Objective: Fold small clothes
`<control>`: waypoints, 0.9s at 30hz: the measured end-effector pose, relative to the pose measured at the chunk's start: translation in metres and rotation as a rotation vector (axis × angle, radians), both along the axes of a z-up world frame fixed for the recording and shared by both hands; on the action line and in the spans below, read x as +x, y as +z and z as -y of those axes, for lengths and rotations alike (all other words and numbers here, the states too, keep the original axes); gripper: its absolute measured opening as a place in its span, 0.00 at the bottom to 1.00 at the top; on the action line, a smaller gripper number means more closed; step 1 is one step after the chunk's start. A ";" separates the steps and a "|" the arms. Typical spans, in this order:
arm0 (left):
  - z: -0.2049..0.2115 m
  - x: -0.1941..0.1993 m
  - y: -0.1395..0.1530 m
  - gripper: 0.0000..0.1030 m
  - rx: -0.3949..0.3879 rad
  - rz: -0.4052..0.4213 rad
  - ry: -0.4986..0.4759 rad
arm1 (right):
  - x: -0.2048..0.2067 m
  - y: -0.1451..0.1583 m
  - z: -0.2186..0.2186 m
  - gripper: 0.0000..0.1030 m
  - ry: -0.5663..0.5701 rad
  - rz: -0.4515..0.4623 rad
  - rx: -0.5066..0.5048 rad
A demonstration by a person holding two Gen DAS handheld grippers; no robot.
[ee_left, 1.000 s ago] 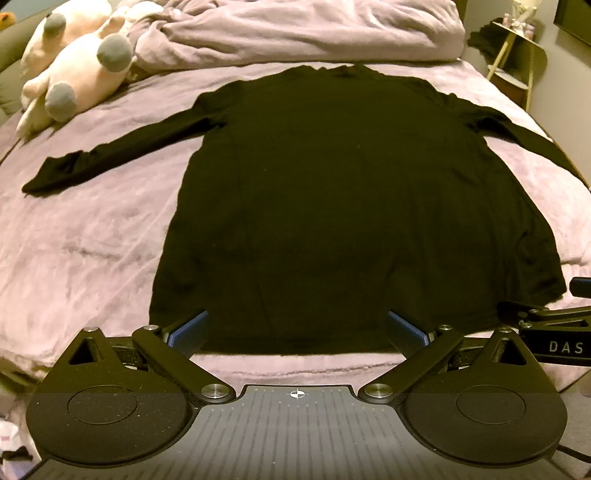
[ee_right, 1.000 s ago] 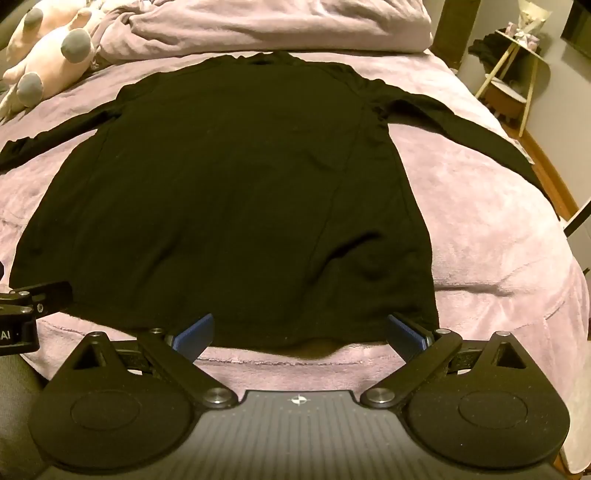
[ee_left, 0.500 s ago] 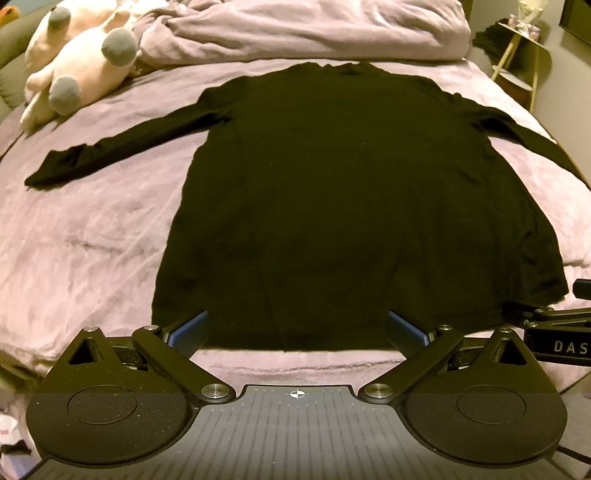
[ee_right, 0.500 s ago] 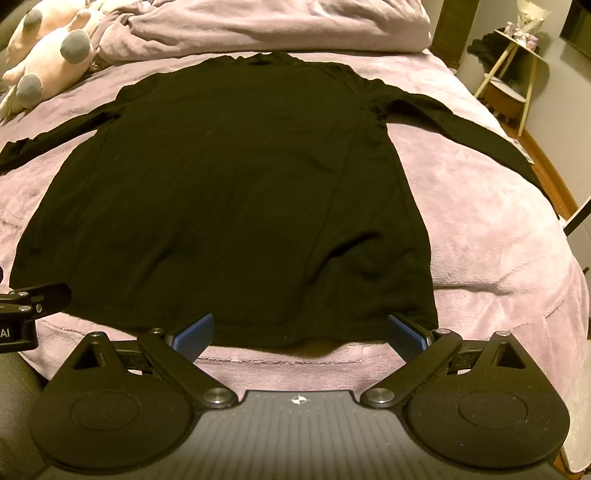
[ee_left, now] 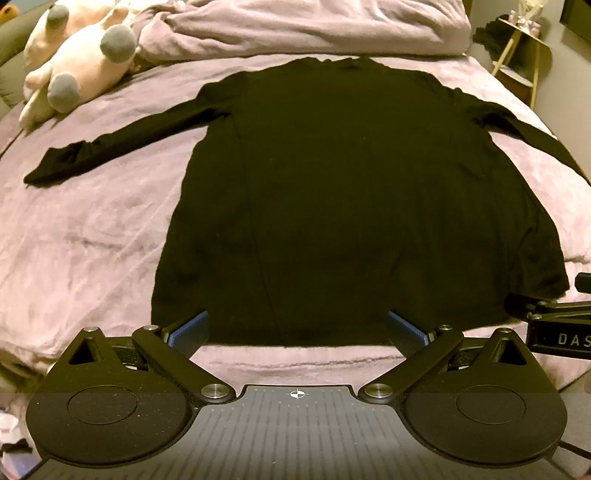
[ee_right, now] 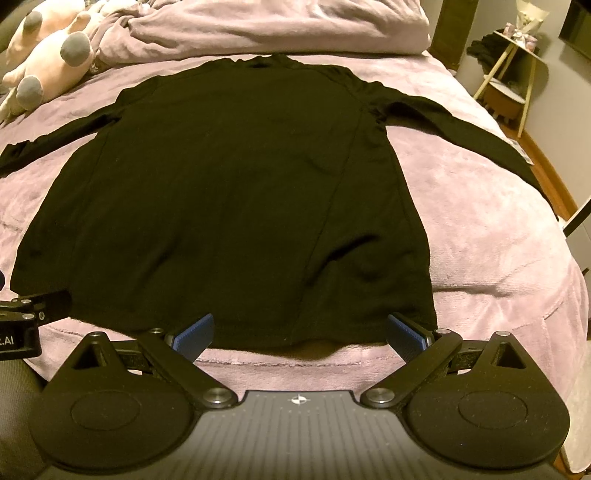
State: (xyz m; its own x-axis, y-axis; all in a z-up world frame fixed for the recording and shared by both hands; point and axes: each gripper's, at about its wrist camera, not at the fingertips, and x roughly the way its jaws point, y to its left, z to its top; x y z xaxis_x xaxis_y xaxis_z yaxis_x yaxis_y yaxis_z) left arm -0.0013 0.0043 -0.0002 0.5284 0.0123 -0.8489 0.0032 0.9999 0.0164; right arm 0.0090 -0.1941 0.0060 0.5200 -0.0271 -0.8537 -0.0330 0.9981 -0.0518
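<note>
On the bed (ee_left: 92, 236), spread flat over the mauve cover, lies the one black long-sleeved top (ee_left: 343, 192), collar toward the pillows and hem toward me. I have the left gripper (ee_left: 297, 328) at the near-left part of the hem and the right gripper (ee_right: 299, 328) at the near-right part; both stand with their blue pads wide apart and nothing between them, low and just short of the hem edge.

As I judge it, nothing is folded yet and the step in hand is taking hold of the garment. To do it well, I would bring each gripper down so that one pad slides under the hem, close on both layers of the cloth rather than the top one, and take matching spots on each side so the fabric lifts evenly. The right side shows a few soft creases near the hem, so I would pull lightly to smooth them before turning anything over. The plush cover may snag or bunch, so I must avoid pinching it along with the hem.

My count: one top with two sleeves laid out sideways, two grippers, two plush toys (ee_left: 77, 62) at the far left, one rumpled duvet (ee_left: 314, 26) by the headboard, and one small side table (ee_right: 511, 70) at the far right.
</note>
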 end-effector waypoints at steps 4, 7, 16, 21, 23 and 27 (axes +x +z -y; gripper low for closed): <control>0.000 0.001 -0.001 1.00 0.002 -0.005 -0.002 | 0.000 0.000 0.000 0.96 0.000 0.000 0.000; 0.001 0.001 -0.001 1.00 0.003 -0.008 -0.003 | 0.000 0.000 0.000 0.96 0.000 -0.001 0.001; 0.001 0.002 -0.003 1.00 0.006 -0.019 -0.004 | 0.003 0.000 0.001 0.96 -0.006 -0.004 0.007; 0.002 0.002 -0.003 1.00 0.008 -0.021 -0.004 | 0.003 0.000 0.001 0.96 -0.007 -0.003 0.010; 0.002 0.002 -0.003 1.00 0.008 -0.021 -0.004 | 0.004 -0.001 0.001 0.96 -0.008 -0.004 0.013; 0.002 0.002 -0.004 1.00 0.009 -0.023 -0.005 | 0.004 -0.001 0.002 0.96 -0.009 -0.004 0.014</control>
